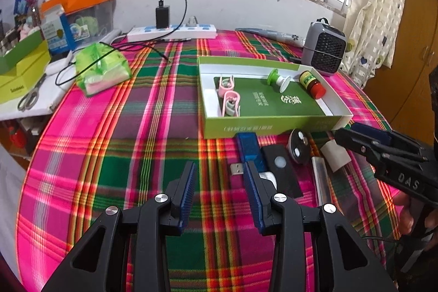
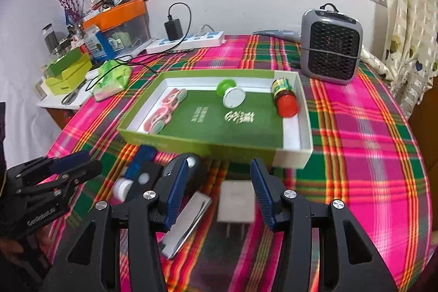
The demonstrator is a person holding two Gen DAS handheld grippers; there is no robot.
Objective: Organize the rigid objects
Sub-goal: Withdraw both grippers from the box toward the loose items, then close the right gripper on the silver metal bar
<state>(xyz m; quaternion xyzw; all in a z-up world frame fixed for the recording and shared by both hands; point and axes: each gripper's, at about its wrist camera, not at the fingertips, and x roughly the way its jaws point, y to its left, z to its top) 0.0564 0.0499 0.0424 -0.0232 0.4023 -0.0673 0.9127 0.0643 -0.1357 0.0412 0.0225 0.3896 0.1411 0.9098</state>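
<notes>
Both grippers, left gripper [image 1: 219,182] and right gripper [image 2: 219,192], hang spread and empty; crowded bits beside the green box [image 2: 191,145] could get knocked aside.

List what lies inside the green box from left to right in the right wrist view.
Inside the green box: pink clips → green and white spool → small red-capped bottle.
</notes>
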